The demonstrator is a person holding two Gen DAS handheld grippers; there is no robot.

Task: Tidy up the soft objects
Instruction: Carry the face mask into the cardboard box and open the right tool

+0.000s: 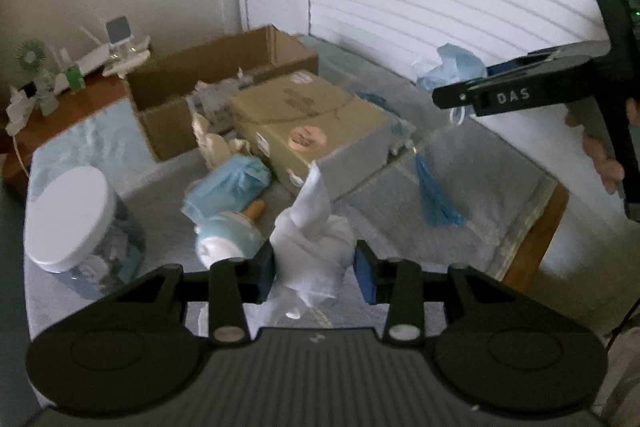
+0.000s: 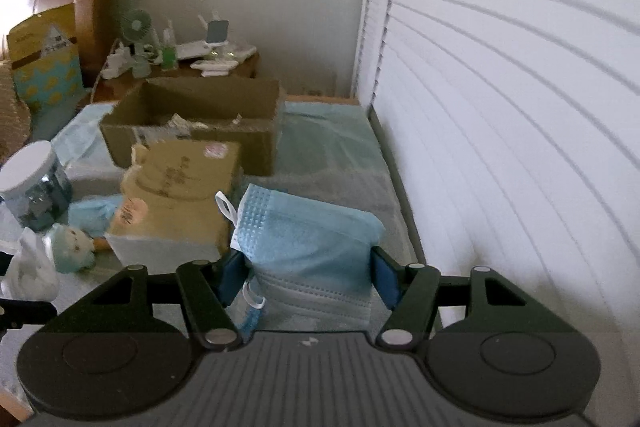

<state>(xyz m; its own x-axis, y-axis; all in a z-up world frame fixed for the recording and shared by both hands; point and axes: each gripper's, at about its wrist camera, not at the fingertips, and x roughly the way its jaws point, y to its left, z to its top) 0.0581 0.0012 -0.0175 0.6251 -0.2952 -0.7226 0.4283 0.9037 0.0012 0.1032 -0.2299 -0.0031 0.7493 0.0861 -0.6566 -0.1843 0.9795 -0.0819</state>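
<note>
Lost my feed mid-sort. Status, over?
Left gripper shut on white cloth. Right gripper shut on blue masks, held up. Open box ahead; closed box in between.

Left hand-held gripper [image 1: 314,269]: blue pads pressed into bunched white cloth [image 1: 316,247]. Right hand-held gripper [image 2: 308,277]: raised, pads clamped on blue face masks [image 2: 308,239].

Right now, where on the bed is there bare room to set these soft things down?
Free: the grey bedding between the closed tan box and the blinds, and the teal sheet right of the open cardboard box. Crowded: left of the tan box, where the jar, doll and blue bundle cluster.
</note>
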